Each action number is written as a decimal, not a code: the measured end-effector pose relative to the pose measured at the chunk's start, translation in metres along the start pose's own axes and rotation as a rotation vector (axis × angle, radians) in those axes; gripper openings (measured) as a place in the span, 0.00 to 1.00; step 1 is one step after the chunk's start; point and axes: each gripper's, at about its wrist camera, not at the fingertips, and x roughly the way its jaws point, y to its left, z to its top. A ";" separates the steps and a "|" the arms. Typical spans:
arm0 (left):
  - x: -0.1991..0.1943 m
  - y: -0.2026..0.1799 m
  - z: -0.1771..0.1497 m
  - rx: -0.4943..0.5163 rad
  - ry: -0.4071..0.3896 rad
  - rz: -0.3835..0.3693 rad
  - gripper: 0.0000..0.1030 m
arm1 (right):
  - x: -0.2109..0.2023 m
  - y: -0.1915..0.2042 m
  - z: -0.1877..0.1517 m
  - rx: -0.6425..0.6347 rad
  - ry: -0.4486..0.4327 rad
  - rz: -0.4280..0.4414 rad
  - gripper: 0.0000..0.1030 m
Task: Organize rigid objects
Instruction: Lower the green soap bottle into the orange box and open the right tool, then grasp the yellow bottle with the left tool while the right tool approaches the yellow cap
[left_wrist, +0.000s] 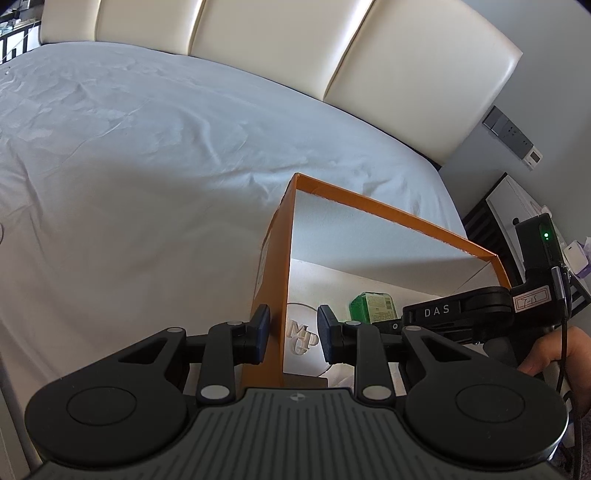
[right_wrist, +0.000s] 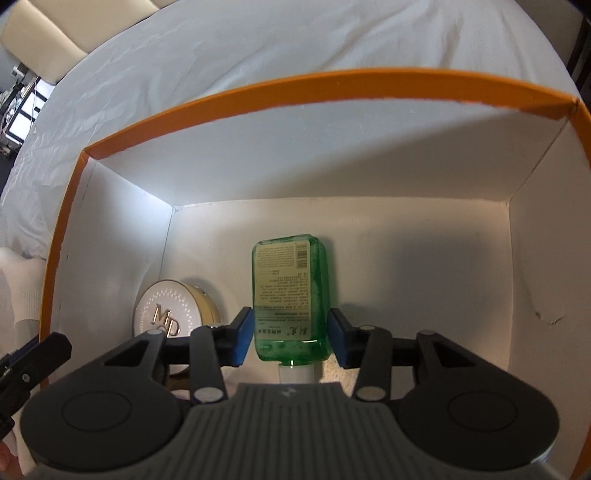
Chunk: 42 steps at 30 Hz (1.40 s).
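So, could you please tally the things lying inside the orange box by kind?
Green bottle: 1
Round compact: 1
Total in the box: 2

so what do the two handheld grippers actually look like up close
Both are matte black linkage grippers with silver pivot pins, round black discs at the base and a ribbed grey centre plate. The left gripper and right gripper carry blue finger pads. The right one's body bears white DAS lettering, a handwritten label, a green light and a black cable.
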 end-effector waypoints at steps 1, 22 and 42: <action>0.000 0.000 0.000 0.000 0.001 0.002 0.30 | 0.001 -0.001 0.000 0.021 0.000 0.005 0.43; -0.002 -0.002 0.000 -0.003 0.003 0.008 0.30 | 0.019 0.030 0.021 0.026 -0.018 0.067 0.43; -0.081 -0.005 -0.035 0.048 -0.081 0.037 0.30 | -0.096 0.027 -0.067 -0.191 -0.288 0.158 0.45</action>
